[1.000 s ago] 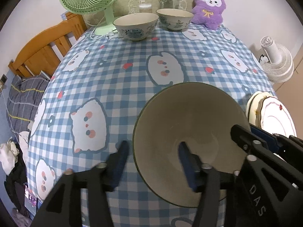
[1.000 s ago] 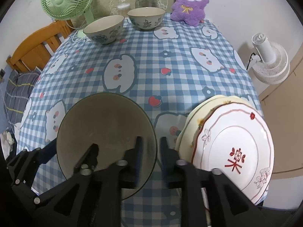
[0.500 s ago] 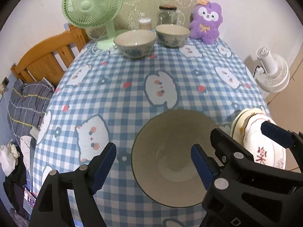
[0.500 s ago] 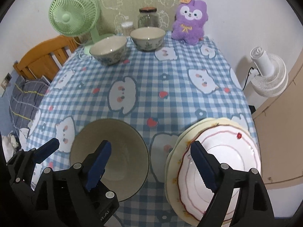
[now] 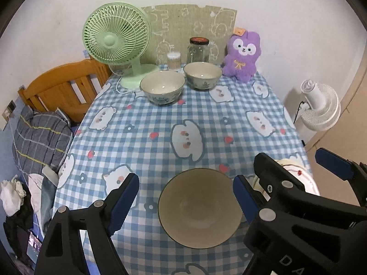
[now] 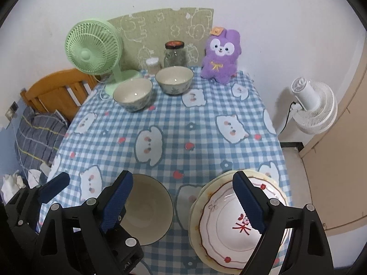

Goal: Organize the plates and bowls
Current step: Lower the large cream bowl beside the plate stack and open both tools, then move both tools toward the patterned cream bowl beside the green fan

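Blue and white checks cover the table (image 5: 160,123), and little white cats and red strawberries are printed on the cloth. At the far end, by the white wall, stand a green fan (image 5: 115,39), a glass jar (image 5: 198,50) with a dark lid, and a purple plush toy (image 5: 242,56). Two patterned bowls (image 5: 161,88) sit side by side just in front of them, close together. At the near end of the table rests a plain bowl (image 5: 199,208) with a dark rim, standing upright and with nothing in it. Just to its right lies a stack of plates (image 6: 231,222); the top plate is white with a red line around it and a red mark in the middle. The left gripper (image 5: 185,198) hangs above the plain bowl with its blue pads spread wide, one on each side, and the pads do not touch the bowl. The right gripper (image 6: 183,202) is spread wide too, with nothing in it; its left pad is over the plain bowl and its right pad is over the plates. A white fan (image 6: 314,107) stands on the floor to the right of the table. On the left are a wooden bed frame (image 5: 62,87) and a grey striped blanket (image 5: 39,139).
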### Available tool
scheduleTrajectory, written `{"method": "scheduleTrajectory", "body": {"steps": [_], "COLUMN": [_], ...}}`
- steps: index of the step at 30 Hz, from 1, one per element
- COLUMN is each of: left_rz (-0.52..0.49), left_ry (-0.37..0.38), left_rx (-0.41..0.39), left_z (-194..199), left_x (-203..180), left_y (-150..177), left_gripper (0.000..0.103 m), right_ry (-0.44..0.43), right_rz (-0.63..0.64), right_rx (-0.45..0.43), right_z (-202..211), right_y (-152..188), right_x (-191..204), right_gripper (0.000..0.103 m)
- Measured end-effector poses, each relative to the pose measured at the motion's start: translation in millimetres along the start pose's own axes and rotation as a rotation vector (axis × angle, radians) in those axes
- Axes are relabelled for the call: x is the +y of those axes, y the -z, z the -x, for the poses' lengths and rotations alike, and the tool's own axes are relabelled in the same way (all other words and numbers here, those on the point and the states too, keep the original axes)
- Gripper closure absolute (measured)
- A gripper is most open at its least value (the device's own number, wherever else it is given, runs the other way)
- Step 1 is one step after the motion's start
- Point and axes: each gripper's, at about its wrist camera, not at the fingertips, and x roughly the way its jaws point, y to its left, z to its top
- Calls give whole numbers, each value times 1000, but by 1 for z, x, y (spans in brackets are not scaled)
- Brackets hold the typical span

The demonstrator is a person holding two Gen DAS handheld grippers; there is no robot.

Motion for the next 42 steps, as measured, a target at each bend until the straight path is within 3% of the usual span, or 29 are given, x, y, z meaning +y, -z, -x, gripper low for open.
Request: {"method": "scheduleTrajectory", "body": {"steps": [11, 22, 25, 30, 42], "left_rz": [8, 28, 41, 10, -27], "left_ry": [10, -40, -6, -35, -22], "left_rx": [-65, -134, -129, -145, -141], "left_z": [29, 41, 39, 33, 7], "left_x": [-5, 10, 17, 25, 54], "left_y": [-13, -42, -52, -67, -111], "left_gripper": [19, 19, 19, 19, 23], "right_ry": [-49, -53, -55, -43, -32], "right_rz": [24, 68, 50, 61, 32], "right_rx": [-52, -105, -105, -122, -125], "right_z": [29, 40, 37, 28, -4], "right_y": [-18, -52, -60, -75, -117], "right_x": [0, 17, 21, 36, 62], "right_gripper": [12, 12, 12, 12, 12]}}
